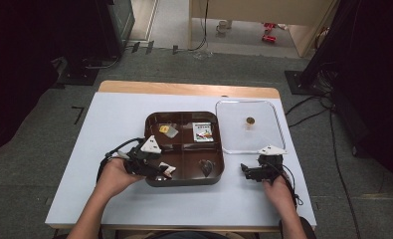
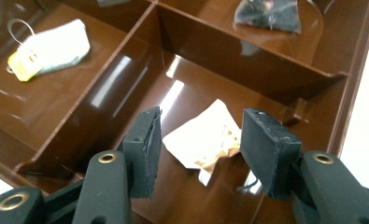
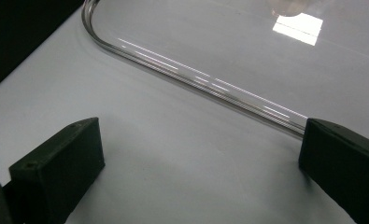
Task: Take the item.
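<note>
Left gripper view puts the white packet (image 2: 204,140) flat on the tray (image 2: 345,112) floor, directly between and just beyond the spread fingers (image 2: 145,149) of the left gripper (image 2: 198,154), nothing held. The right gripper (image 3: 201,168), also spread and empty, sits well apart beside the clear lid (image 3: 210,81).
</note>
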### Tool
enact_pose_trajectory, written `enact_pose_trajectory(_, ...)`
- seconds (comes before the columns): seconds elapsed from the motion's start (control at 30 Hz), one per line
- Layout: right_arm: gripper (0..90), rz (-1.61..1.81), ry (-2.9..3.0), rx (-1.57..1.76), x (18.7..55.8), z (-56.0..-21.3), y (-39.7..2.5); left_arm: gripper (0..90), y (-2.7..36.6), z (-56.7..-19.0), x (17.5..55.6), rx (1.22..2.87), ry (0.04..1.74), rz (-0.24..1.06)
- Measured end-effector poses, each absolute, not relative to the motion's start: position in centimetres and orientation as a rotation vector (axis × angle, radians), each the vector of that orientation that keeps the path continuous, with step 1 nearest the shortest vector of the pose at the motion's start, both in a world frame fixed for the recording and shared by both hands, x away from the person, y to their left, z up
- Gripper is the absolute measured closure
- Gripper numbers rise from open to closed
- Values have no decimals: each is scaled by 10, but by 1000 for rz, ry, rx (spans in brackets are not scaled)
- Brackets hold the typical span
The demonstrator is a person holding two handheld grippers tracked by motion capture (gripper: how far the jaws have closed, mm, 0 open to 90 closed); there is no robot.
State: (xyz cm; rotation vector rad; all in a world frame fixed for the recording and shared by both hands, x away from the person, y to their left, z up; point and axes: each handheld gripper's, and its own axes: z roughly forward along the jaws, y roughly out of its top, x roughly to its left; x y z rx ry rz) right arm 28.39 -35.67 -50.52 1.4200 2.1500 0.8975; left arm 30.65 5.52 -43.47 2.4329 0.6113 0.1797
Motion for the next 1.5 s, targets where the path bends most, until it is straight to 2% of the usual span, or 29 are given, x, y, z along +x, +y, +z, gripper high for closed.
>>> enact_pose_trajectory(0.4,0,897,2150,1420,284,-505,-357,487,51,-443,306,2518,614,135)
enact_pose_trajectory(0.7,0,897,2150,1419,284,-505,-357,540,45,-448,306,2580,633,124)
enact_pose_trajectory(0.87,0,898,2150,1420,284,-505,-357,649,45,-447,305,2600,627,127)
enact_pose_trajectory(1.17,0,897,2150,1419,284,-505,-357,780,44,-450,308,2639,675,109)
enact_pose_trajectory(1.5,0,897,2150,1419,284,-505,-357,851,40,-448,310,2656,732,120)
